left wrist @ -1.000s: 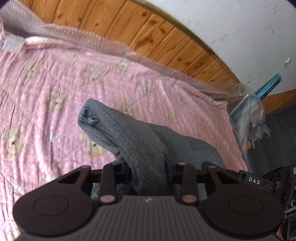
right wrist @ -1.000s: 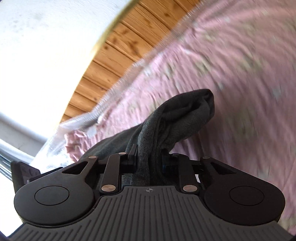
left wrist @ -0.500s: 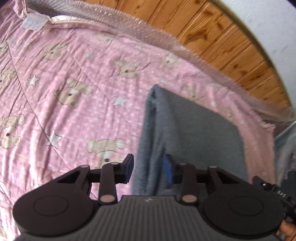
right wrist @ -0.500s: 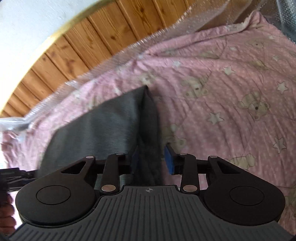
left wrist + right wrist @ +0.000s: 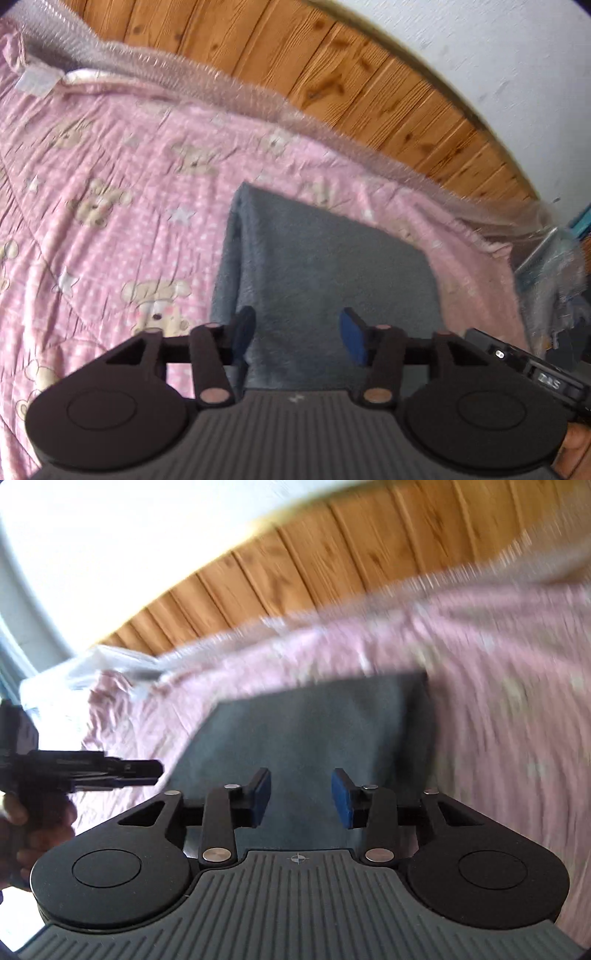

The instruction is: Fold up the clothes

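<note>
Looking along your left tool (image 5: pixel 297 332), you see its two blue pads standing wide, with grey cloth showing between them and neither pad pressing on it; the jaws have just been opening and the tool is released. Your right tool (image 5: pixel 301 797) reads the same in its own view: the jaws have just been opening, the pads stand apart over the cloth, and nothing is gripped. At the left edge of the right wrist view, a hand (image 5: pixel 33 823) holds the dark body of the other tool, which points across toward the cloth.

Just beyond both sets of pads lies the grey garment (image 5: pixel 321 273), folded into a flat, roughly rectangular shape. Its near edge runs under the tool bodies, and its left side shows a doubled, thicker fold. It rests on a pink quilt (image 5: pixel 110 206) printed with teddy bears and white stars, which covers the bed on every side of the garment. A white label (image 5: pixel 35 79) sits at the quilt's far left corner.

Beyond the quilt, a strip of clear bubble wrap (image 5: pixel 207 88) runs along the far edge of the bed. Behind it stands wooden panelling (image 5: pixel 332 74), and above that a white wall (image 5: pixel 498 48). The right wrist view is blurred, so pattern detail cannot be read there.
</note>
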A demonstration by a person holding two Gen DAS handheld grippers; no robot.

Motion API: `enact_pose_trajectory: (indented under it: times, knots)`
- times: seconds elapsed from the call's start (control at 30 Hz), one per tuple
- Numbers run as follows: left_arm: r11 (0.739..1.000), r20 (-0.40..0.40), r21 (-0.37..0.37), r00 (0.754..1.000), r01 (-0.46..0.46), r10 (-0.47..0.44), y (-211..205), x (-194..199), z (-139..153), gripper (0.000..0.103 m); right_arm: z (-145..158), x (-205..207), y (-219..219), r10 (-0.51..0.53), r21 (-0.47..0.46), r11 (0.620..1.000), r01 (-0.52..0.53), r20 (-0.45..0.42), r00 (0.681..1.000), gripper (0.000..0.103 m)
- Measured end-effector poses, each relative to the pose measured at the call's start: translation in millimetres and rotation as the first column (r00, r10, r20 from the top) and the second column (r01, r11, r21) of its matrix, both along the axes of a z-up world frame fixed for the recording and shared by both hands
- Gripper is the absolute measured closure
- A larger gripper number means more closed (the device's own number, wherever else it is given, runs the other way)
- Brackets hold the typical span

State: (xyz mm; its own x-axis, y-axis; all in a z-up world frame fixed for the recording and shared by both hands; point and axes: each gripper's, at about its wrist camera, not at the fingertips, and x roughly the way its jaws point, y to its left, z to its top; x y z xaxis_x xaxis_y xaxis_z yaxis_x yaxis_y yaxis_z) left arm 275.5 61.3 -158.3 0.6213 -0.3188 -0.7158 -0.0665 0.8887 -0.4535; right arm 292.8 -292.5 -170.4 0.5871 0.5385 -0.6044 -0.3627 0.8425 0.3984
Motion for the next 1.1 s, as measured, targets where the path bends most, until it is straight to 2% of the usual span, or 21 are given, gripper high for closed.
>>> enact_pose_trajectory:
  times: [0.03, 0.1, 0.13, 0.2, 0.27, 0.3, 0.33, 0.37, 0.43, 0.5, 0.57, 0.63, 0.7, 0.77, 0.97, 1.1]
  knots:
    - [1.0, 0.017, -0.009, 1.0, 0.007, -0.007, -2, -2, 5, 0.037, 9, 11, 5, 0.002, -0.028, 1.0, -0.001, 0.037, 0.999, 0.056]
    - [0.999, -0.045, 0.044, 0.999, 0.015, -0.013, -15, 3, -5, 0.037, 4, 46, 11, -0.001, -0.076, 0.997, 0.005, 0.057, 0.998, 0.055]
    - [0.997, -0.088, 0.08, 0.996, 0.018, -0.011, -22, 7, -13, 0.037, -10, 66, 10, -0.016, -0.093, 0.995, 0.019, 0.029, 0.999, 0.052]
    - [0.986, -0.194, 0.161, 0.981, 0.032, -0.001, -34, 10, -29, 0.038, -56, 97, 6, -0.055, -0.17, 0.985, 0.034, -0.122, 0.991, 0.048]
    - [0.98, -0.217, 0.194, 0.976, 0.043, 0.0, -38, -3, -30, 0.038, -59, 95, 4, -0.071, -0.193, 0.98, 0.046, -0.122, 0.99, 0.045]
    - [0.981, -0.207, 0.19, 0.978, 0.049, -0.009, -39, -13, -25, 0.033, -60, 94, 3, -0.078, -0.204, 0.978, 0.052, -0.12, 0.99, 0.044]
    - [0.981, -0.198, 0.188, 0.98, 0.053, -0.015, -40, -22, -20, 0.029, -50, 77, 3, -0.103, -0.214, 0.974, 0.079, -0.101, 0.99, 0.038]
    - [0.979, -0.192, 0.198, 0.981, 0.053, -0.015, -42, -31, -15, 0.021, -39, 60, 4, -0.128, -0.223, 0.969, 0.108, -0.081, 0.988, 0.025]
    - [0.971, -0.174, 0.231, 0.985, 0.059, -0.018, -48, -47, -7, 0.014, -17, 13, 11, -0.109, -0.213, 0.972, 0.098, -0.04, 0.993, 0.01]
    - [0.966, -0.168, 0.251, 0.986, 0.062, -0.02, -56, -61, -2, 0.007, -9, -20, 19, -0.111, -0.268, 0.959, 0.093, -0.053, 0.992, 0.01]
    - [0.967, -0.165, 0.244, 0.986, 0.07, -0.03, -63, -74, 3, 0.006, -3, -46, 25, -0.138, -0.316, 0.942, 0.11, -0.068, 0.988, 0.012]
    - [0.972, -0.155, 0.222, 0.987, 0.078, -0.043, -67, -87, 10, 0.006, 5, -69, 24, -0.175, -0.306, 0.94, 0.15, -0.056, 0.983, 0.012]
    - [0.971, -0.125, 0.22, 0.99, 0.089, -0.062, -71, -101, 20, 0.0, 17, -92, 28, -0.197, -0.291, 0.94, 0.176, -0.046, 0.979, 0.012]
    - [0.969, -0.083, 0.224, 0.993, 0.102, -0.086, -75, -119, 34, 0.0, 31, -114, 34, -0.216, -0.308, 0.93, 0.2, -0.019, 0.976, 0.012]
    - [0.982, -0.052, 0.157, 0.993, 0.11, -0.103, -75, -171, 73, 0.0, 75, -179, 52, -0.215, -0.368, 0.903, 0.22, 0.054, 0.975, 0.011]
    - [0.97, -0.05, 0.191, 0.988, 0.152, -0.145, -83, -206, 91, 0.0, 103, -227, 60, -0.212, -0.369, 0.901, 0.23, 0.088, 0.973, 0.011]
